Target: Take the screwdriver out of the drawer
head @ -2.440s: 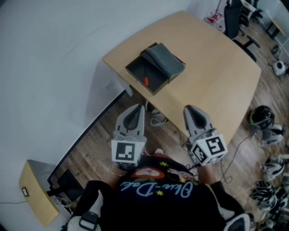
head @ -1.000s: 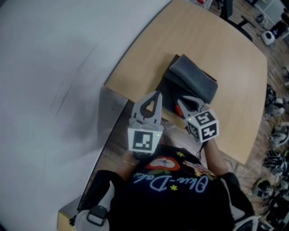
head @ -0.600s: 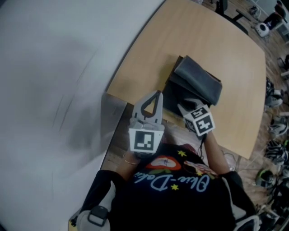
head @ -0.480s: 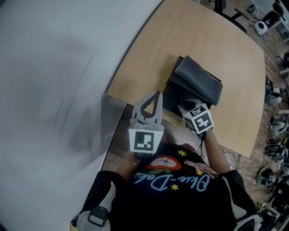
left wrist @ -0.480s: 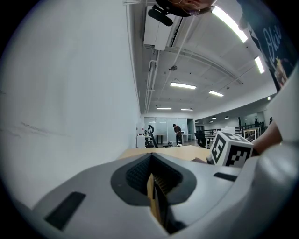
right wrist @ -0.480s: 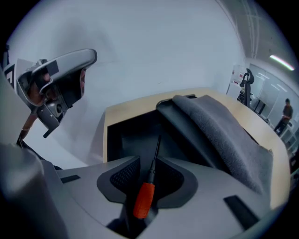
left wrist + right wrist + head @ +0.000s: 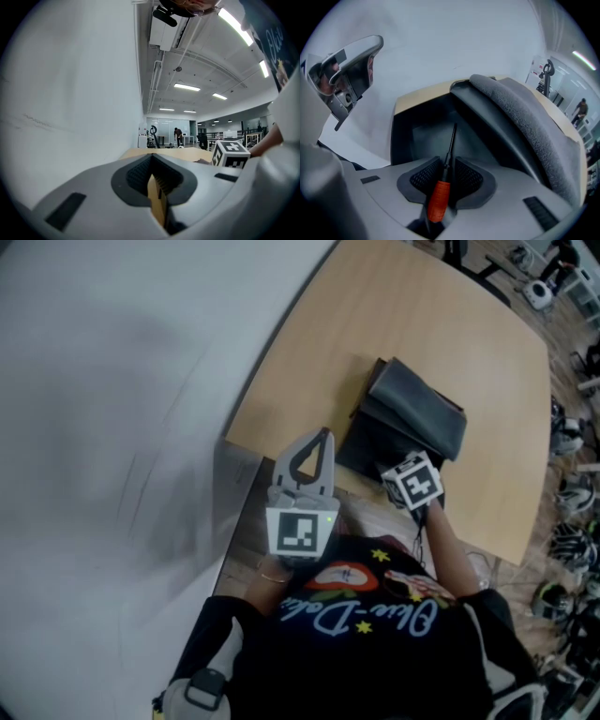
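Observation:
The screwdriver, orange handle and thin black shaft, lies in the open dark drawer of a grey box on the wooden table. My right gripper points steeply down into the drawer. Its jaws are opening, and the screwdriver's handle and shaft lie between them without the pads pressing on it. In the head view its marker cube hides the jaws and the screwdriver. My left gripper is held level at the table's near edge, left of the drawer, jaws together and empty.
The box's thick grey felt-like top overhangs the drawer on the right. A white wall runs along the table's left side. Chairs and gear lie on the wooden floor to the right. A person stands far off.
The right gripper has sunk into the drawer and tipped more steeply, so its cube now covers its jaws. The left gripper has stayed beside the drawer.

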Demonstrator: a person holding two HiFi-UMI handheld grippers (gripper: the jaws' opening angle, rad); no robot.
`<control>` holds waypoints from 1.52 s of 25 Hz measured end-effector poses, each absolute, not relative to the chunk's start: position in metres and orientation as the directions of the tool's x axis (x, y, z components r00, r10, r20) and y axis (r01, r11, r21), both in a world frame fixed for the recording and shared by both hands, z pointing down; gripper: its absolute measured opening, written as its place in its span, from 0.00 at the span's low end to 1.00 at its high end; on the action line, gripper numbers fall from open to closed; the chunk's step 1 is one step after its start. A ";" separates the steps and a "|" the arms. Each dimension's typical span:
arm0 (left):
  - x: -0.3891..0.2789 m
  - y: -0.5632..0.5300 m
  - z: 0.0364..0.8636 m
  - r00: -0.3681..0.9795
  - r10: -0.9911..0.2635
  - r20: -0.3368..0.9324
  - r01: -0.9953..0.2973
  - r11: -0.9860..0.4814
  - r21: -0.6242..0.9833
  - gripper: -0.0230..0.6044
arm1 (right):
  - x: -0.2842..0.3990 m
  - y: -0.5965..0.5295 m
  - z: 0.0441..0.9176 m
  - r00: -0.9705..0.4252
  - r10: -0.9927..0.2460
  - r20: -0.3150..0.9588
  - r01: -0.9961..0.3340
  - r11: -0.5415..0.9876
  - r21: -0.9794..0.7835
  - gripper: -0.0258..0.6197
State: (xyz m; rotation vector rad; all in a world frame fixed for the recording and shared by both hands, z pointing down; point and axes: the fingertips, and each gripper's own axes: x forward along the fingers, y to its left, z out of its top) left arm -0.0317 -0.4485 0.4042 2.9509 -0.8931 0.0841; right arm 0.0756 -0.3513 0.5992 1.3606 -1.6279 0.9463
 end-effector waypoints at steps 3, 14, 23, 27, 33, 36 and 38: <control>-0.033 -0.450 0.405 0.830 -0.553 0.074 -0.557 -0.829 0.050 0.04 | 0.079 -0.351 0.600 -0.100 -0.394 0.914 -0.991 0.118 -0.058 0.19; -0.043 -0.448 0.410 0.816 -0.574 0.076 -0.577 -0.816 0.039 0.04 | 0.076 -0.356 0.600 -0.086 -0.448 0.890 -0.992 0.120 -0.035 0.12; -0.047 -0.440 0.405 0.807 -0.583 0.091 -0.585 -0.811 -0.009 0.04 | 0.078 -0.355 0.568 -0.053 -0.559 0.827 -0.995 0.103 0.007 0.12; -0.046 -0.439 0.406 0.800 -0.592 0.100 -0.595 -0.803 0.009 0.04 | 0.085 -0.353 0.551 -0.029 -0.620 0.784 -0.997 0.077 0.024 0.12; -0.039 -0.429 0.397 0.808 -0.580 0.101 -0.580 -0.814 -0.033 0.04 | 0.087 -0.351 0.507 -0.018 -0.723 0.691 -0.997 0.069 0.047 0.12; -0.033 -0.424 0.394 0.816 -0.570 0.097 -0.569 -0.822 -0.040 0.04 | 0.091 -0.353 0.484 -0.003 -0.773 0.634 -0.997 0.054 0.061 0.12; -0.031 -0.421 0.394 0.821 -0.562 0.100 -0.560 -0.827 -0.047 0.04 | 0.092 -0.353 0.469 -0.001 -0.802 0.598 -0.998 0.043 0.056 0.12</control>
